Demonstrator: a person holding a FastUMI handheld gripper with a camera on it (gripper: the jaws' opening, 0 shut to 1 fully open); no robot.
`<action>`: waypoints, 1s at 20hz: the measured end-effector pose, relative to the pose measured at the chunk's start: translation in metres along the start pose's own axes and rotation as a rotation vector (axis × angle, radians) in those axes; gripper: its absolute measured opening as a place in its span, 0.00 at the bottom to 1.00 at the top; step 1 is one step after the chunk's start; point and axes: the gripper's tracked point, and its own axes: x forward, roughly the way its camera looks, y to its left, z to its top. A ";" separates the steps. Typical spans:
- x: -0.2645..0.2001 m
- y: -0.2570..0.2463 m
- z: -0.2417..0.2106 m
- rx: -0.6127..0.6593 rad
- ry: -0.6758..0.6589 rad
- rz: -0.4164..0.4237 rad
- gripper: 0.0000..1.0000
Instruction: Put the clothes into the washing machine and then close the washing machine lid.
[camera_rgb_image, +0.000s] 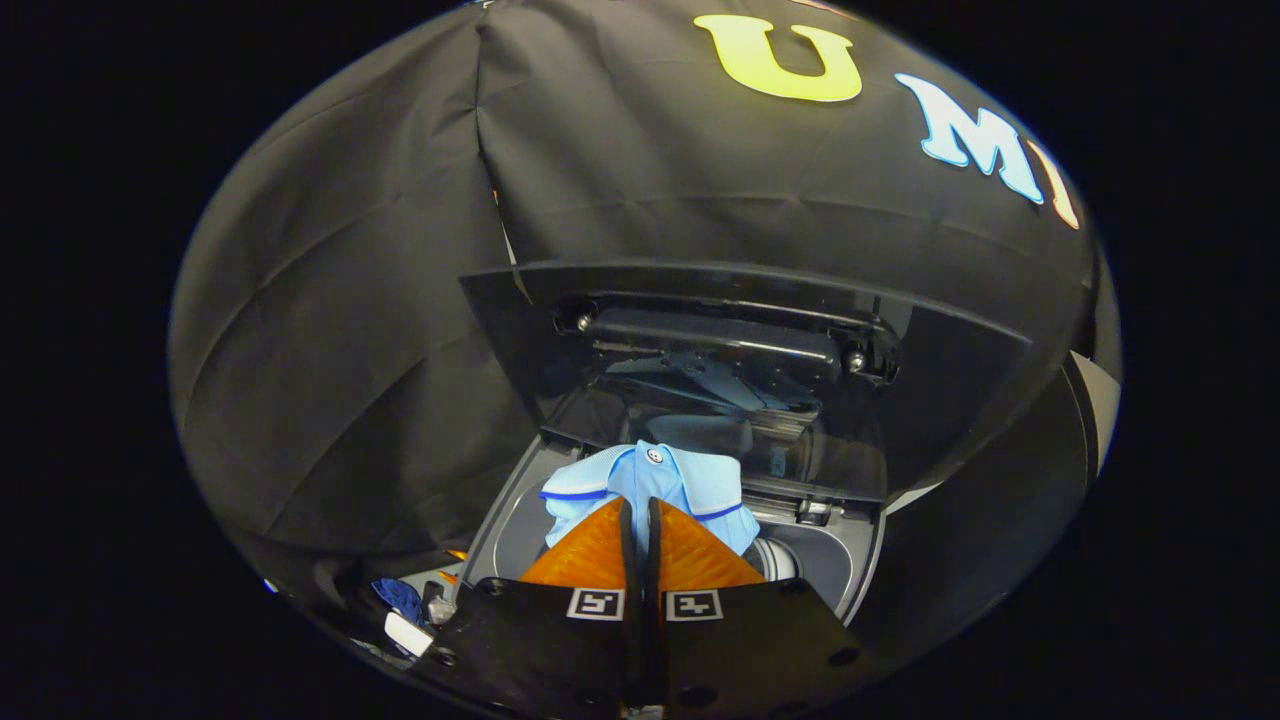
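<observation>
A light blue polo shirt (640, 480) with dark blue trim hangs over the mouth of the washing machine (500, 530). My gripper (640, 515) is shut on the shirt, its two orange fingers (590, 550) pressed together on the fabric just below the collar. The machine's dark glass lid (740, 340) stands raised behind the shirt, beyond the fingers. Part of the white drum (775, 558) shows to the right of the fingers, under the shirt.
The grey top panel (850, 560) frames the opening on both sides. Left of the machine, low down, lie a dark blue cloth (400, 597) and some small white items (408, 632). The booth's black cloth wall rises close behind the raised lid.
</observation>
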 end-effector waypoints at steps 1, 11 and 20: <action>0.004 -0.001 -0.004 0.001 0.006 -0.003 0.01; 0.036 0.002 -0.024 0.005 0.070 -0.006 0.01; 0.044 -0.005 -0.053 -0.025 0.154 -0.047 0.99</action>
